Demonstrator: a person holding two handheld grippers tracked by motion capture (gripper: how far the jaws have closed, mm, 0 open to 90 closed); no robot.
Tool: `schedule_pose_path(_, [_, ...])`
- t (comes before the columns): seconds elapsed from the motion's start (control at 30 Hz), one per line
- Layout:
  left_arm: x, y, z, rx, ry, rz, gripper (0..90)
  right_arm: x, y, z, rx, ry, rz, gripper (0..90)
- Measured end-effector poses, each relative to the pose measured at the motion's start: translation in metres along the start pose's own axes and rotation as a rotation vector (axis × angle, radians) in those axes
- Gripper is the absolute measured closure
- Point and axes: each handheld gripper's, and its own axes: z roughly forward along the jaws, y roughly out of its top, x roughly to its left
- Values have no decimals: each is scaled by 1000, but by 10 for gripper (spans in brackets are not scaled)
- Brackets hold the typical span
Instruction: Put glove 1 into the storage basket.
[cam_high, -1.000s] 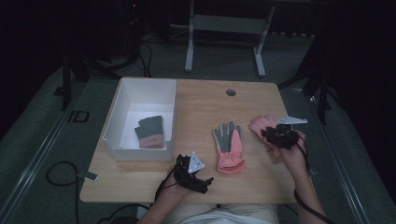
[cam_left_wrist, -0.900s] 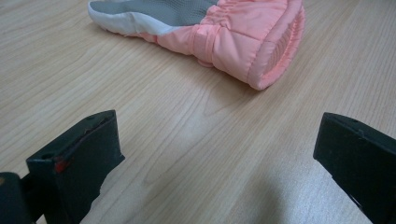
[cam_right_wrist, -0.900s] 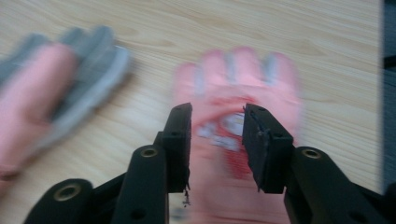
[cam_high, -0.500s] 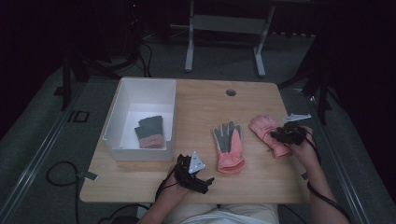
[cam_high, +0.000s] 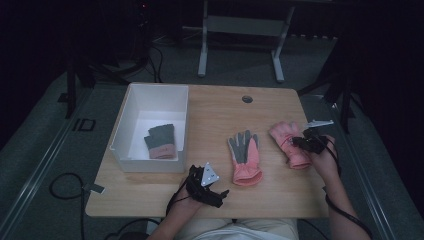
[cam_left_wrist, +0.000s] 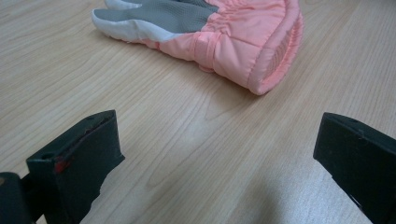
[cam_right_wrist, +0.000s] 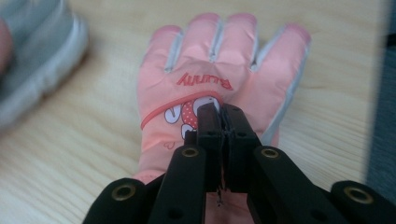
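Observation:
A pink glove (cam_high: 286, 136), printed back up, lies at the table's right. My right gripper (cam_high: 302, 142) sits over its cuff end. In the right gripper view the jaws (cam_right_wrist: 219, 111) have just been closing and now meet above the glove's (cam_right_wrist: 210, 60) back; I cannot tell whether any fabric is pinched. A second pink glove (cam_high: 245, 157) with a grey palm lies mid-table. My left gripper (cam_high: 220, 196) rests near the front edge, open, its jaws (cam_left_wrist: 217, 135) wide apart with bare wood between them and that glove's cuff (cam_left_wrist: 252, 51) ahead.
A white bin (cam_high: 150, 90) stands at the table's left with a folded grey glove (cam_high: 161, 141) inside. A round hole (cam_high: 247, 99) is in the tabletop near the far edge. Dark floor, cables and a metal stand lie beyond.
My right gripper has shifted a little to the right along the pink glove, toward its cuff, and its jaws have come together. The left gripper has stayed put.

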Motion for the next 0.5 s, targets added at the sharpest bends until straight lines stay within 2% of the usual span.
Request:
schedule_pose_path(0.07, [0, 1, 0, -4, 2, 1, 4, 7, 2, -16, -44, -40, 48, 874])
schedule_pose_path(0.17, [-1, 1, 0, -6, 8, 7, 4, 17, 3, -36, -93, -58, 122, 875])
schedule_pose_path(0.27, [-1, 1, -1, -11, 11, 8, 4, 29, -1, -49, -105, -82, 179, 876])
schedule_pose_path(0.33, [-1, 1, -1, -15, 12, 6, 4, 38, -5, -55, -106, -87, 225, 878])
schedule_pose_path(0.4, [0, 2, -1, -12, 10, 11, 4, 43, -8, -57, -113, -106, 237, 879])
schedule_pose_path(0.5, [-1, 2, -2, -21, 19, 11, 4, 49, -16, -54, -109, -121, 284, 880])
